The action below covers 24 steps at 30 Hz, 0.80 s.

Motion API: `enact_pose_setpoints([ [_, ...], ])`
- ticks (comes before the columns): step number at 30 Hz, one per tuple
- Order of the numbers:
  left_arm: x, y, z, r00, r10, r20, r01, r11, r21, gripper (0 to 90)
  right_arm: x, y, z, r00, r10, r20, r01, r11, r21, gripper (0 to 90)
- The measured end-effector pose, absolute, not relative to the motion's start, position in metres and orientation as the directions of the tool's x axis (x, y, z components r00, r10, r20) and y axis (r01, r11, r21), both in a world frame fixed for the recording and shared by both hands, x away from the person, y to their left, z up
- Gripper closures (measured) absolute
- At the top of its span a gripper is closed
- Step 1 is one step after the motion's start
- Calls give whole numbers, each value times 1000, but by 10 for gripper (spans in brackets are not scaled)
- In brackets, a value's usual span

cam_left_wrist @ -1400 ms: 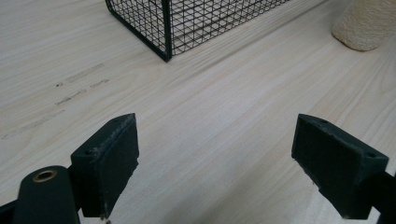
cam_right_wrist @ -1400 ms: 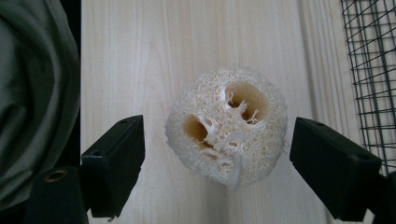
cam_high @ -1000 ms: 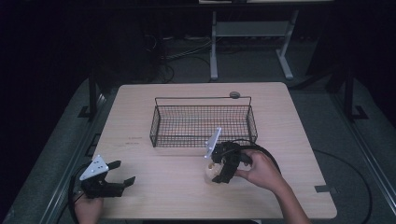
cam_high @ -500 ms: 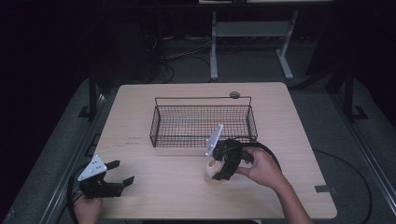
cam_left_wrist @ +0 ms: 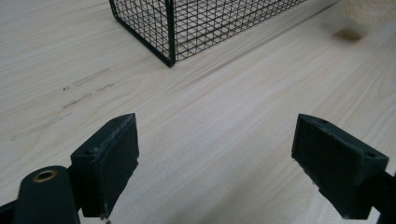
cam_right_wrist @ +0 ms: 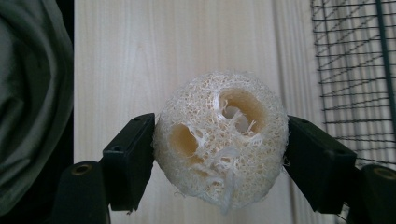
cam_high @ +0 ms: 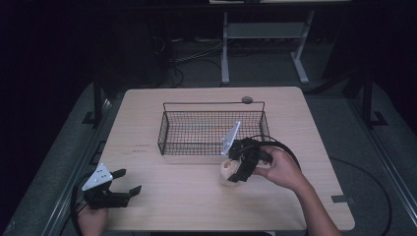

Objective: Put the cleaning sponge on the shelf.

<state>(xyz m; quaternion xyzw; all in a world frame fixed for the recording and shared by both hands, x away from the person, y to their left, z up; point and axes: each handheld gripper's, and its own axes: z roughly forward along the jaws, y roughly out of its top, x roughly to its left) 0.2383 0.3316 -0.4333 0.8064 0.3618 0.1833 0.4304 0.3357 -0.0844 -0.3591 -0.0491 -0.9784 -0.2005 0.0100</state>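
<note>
A pale loofah slice with round holes sits between the two jaws of my right gripper, which is shut on it. In the high view the right gripper holds the loofah slice just above the table, in front of the black wire basket. My left gripper rests near the table's front left corner, open, with bare wood between its jaws. A corner of the wire basket shows ahead of it.
The light wooden table carries the basket at its middle back. A small round dark disc lies behind the basket. A black cable loops by the right hand. Dark floor and a white stand lie beyond.
The right gripper with the loofah slice has shifted slightly, staying in front of the basket's right end. The left gripper has not moved.
</note>
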Motion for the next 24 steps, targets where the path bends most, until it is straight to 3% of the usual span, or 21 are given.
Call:
enact_pose_setpoints([
  [24, 238, 332, -434, 668, 744, -17, 427, -364, 828, 137, 370, -87, -313, -995, 102, 19, 100, 904, 416, 280],
])
